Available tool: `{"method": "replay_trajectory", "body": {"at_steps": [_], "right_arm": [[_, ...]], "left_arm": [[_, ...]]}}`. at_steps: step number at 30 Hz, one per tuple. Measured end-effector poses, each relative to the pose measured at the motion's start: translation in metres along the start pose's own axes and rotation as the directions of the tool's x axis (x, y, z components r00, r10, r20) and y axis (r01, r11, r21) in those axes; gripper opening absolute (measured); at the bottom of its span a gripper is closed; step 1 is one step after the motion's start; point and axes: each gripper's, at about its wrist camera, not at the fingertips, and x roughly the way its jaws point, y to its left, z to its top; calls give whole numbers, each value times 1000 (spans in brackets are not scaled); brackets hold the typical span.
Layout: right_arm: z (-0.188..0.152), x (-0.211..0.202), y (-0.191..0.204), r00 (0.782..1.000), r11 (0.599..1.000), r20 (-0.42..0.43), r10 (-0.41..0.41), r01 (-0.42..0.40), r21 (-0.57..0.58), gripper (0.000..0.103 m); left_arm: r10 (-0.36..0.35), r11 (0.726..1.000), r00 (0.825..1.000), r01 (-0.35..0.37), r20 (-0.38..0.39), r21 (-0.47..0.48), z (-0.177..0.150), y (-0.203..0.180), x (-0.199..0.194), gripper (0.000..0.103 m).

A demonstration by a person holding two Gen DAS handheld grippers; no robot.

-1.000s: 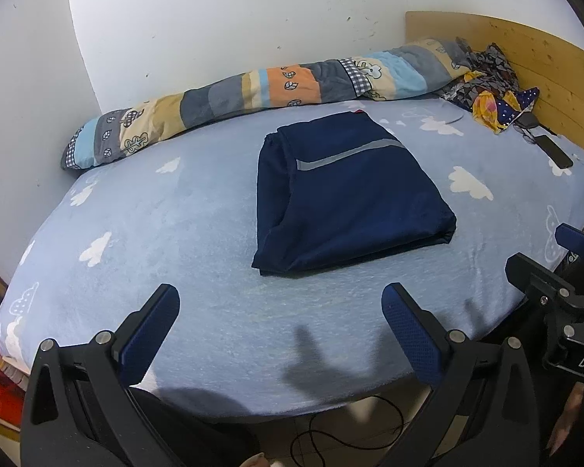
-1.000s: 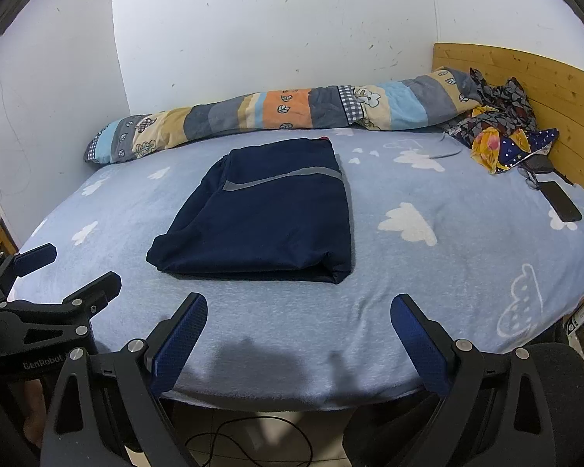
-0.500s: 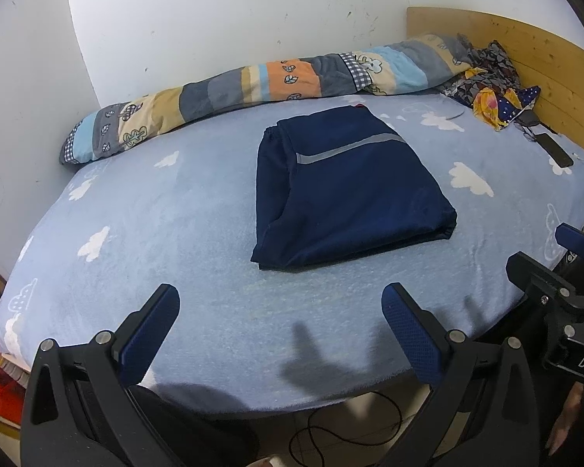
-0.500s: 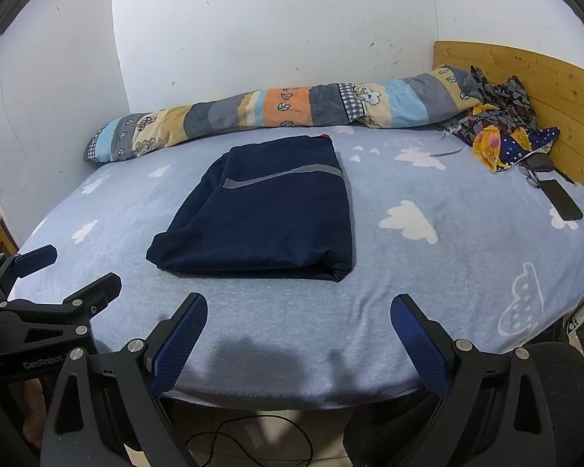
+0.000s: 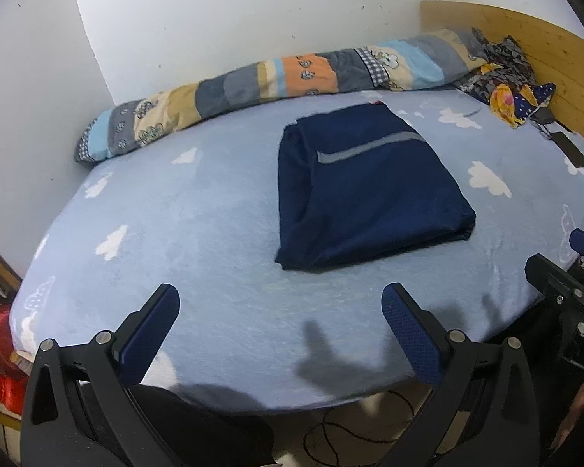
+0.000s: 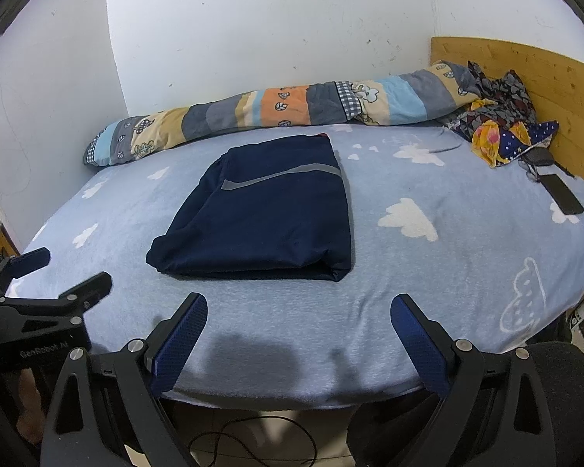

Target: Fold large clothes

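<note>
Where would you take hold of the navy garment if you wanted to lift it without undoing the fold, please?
Probably at the two near corners of the navy garment, coming in low from the front edge of the bed. It lies flat in a neat rectangle, and its near edge faces both open grippers, left gripper and right gripper, one corner each. Pinching all layers there should keep the stack together.

The left gripper (image 5: 280,330) and the right gripper (image 6: 298,330) hang side by side, each with its 2 blue-padded fingers (image 6: 416,334) spread wide, holding nothing.
</note>
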Motion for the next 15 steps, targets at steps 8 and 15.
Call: {"method": "replay_trajectory", "body": {"at_steps": [8,15], "right_arm": [[10,10,-2,1000,1000,-9,-5,5,22,97],[28,27,-13,1000,999,-24,-10,11,45,97]], "left_arm": [[-50,999,997,50,-55,2,8,0,13,103],[-24,997,993,15,-118,-73,28,25,42,103]]}}
